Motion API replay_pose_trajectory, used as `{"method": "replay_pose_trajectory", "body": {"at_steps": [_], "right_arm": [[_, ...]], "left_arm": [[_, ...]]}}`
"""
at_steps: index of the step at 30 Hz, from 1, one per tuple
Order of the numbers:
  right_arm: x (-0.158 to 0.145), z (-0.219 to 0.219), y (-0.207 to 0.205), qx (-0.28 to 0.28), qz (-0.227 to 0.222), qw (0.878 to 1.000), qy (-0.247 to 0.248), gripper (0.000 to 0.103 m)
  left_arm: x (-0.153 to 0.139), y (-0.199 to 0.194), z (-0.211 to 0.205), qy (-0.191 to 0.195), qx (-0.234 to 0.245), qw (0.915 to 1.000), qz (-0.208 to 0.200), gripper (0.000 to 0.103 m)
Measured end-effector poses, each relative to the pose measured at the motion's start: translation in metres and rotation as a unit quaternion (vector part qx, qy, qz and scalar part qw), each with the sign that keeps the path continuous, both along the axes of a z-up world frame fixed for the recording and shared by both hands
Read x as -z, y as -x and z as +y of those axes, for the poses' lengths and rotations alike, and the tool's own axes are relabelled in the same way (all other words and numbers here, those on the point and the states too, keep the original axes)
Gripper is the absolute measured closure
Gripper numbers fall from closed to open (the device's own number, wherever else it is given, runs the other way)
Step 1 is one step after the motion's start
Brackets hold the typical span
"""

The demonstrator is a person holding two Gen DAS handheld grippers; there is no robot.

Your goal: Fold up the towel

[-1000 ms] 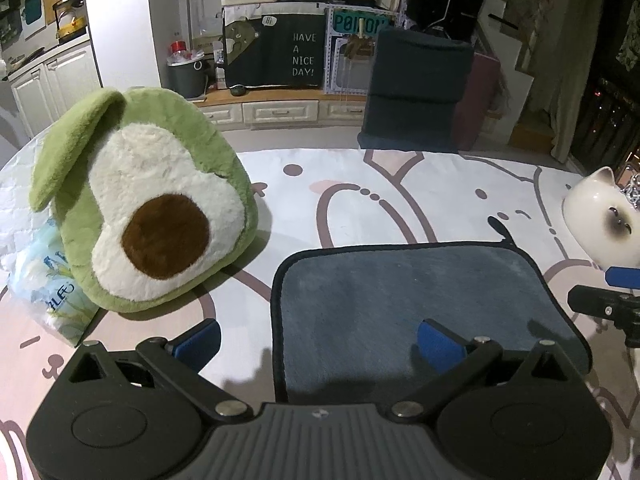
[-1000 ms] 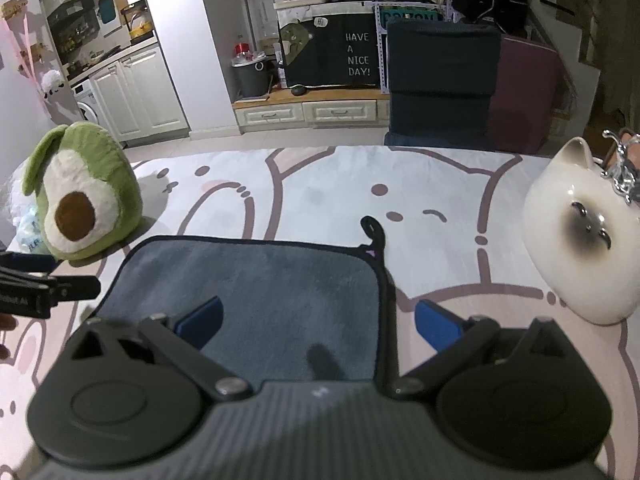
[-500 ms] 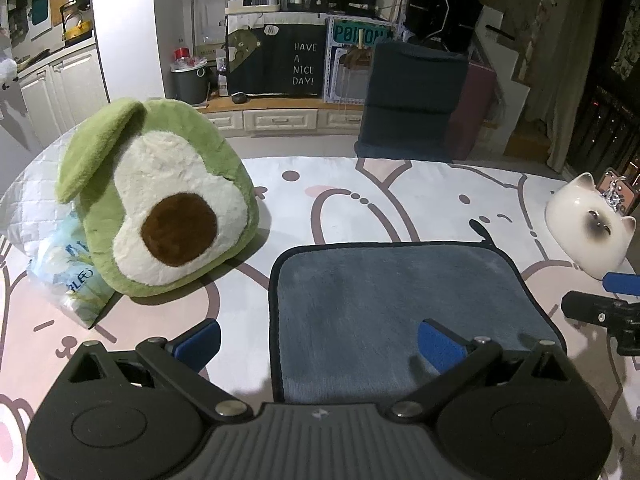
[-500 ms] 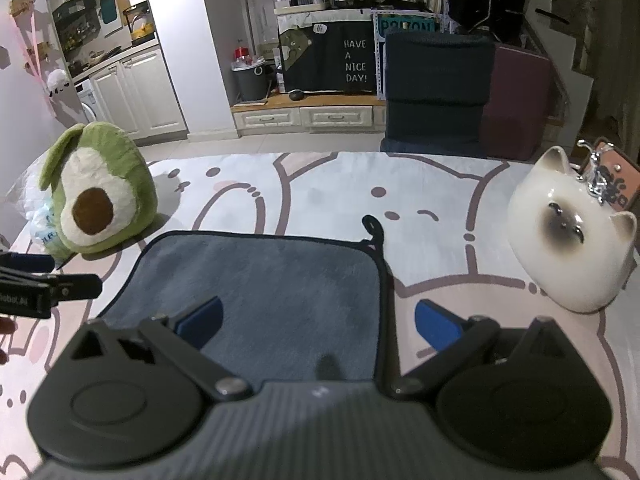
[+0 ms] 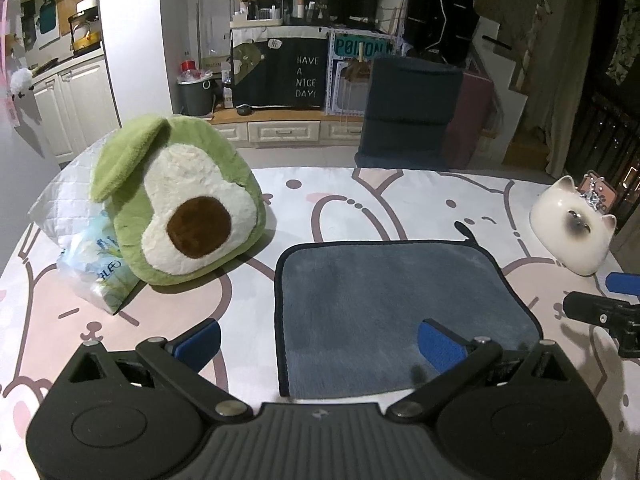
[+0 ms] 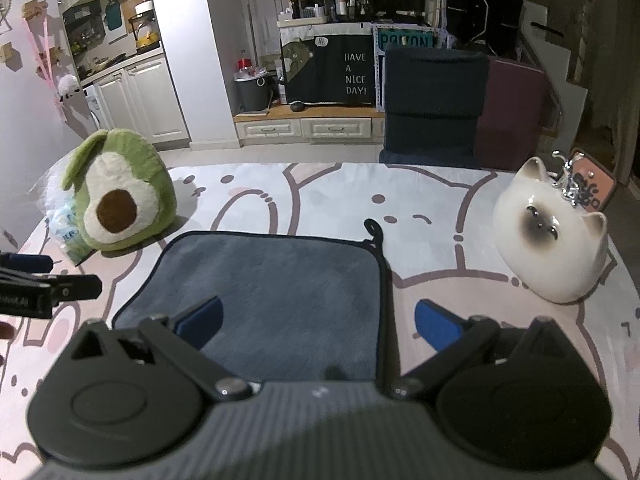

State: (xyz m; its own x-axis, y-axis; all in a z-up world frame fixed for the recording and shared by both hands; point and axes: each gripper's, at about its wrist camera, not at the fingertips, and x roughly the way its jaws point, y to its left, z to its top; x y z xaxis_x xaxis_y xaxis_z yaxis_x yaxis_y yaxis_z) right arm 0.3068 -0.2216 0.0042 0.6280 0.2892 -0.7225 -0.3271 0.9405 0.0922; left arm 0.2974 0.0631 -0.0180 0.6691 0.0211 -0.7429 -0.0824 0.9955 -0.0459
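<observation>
Left wrist view: left gripper [image 5: 319, 345] poised low over the near left corner of a grey towel [image 5: 396, 304], blue fingers [image 5: 440, 346] spread wide and gripping nothing, one pad over the fabric, the other over the bare cartoon-print tablecloth [image 5: 360, 200]. Towel spread flat on the table, dark-edged, hanging loop [image 5: 464, 229] at its far right corner. Avocado plush [image 5: 180, 204] to the left, leaning on a plastic bag [image 5: 94, 268]. White ceramic cat [image 5: 572, 232] at far right. Right gripper [image 5: 608, 300] entering from the right edge, beside the towel's right side.

Right wrist view: right gripper [image 6: 318, 322] hovering over the towel's [image 6: 272, 280] near right corner, fingers [image 6: 436, 326] likewise parted and empty, straddling the right hem. Loop [image 6: 374, 229] curling off the far corner. Ceramic cat [image 6: 550, 240] well to the right, avocado plush [image 6: 118, 196] beyond the towel's far left corner. Left gripper [image 6: 44, 276] showing at the left edge, near the towel's left side.
</observation>
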Motion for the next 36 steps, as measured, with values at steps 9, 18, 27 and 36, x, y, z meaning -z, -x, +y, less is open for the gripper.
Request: {"method": "replay_pose_trajectory", "body": {"at_steps": [9,18,27,36], "right_arm": [[-0.015,-0.008,0.029,0.0,-0.016,1.0,-0.001,0.0],[-0.022,-0.014,0.055,0.0,-0.025,1.0,-0.002,0.0],[-0.03,-0.02,0.077,0.001,-0.033,0.999,-0.005,0.0],[-0.038,-0.024,0.1,-0.004,-0.041,0.999,-0.009,0.0]], "left_arm": [[-0.016,0.031,-0.01,0.003,0.007,0.9999,-0.014,0.0],[-0.031,0.057,-0.016,-0.003,0.011,0.9995,-0.028,0.0],[-0.042,0.08,-0.019,-0.005,0.013,0.9992,-0.039,0.0],[-0.048,0.107,-0.027,-0.008,0.021,0.9986,-0.047,0.0]]}}
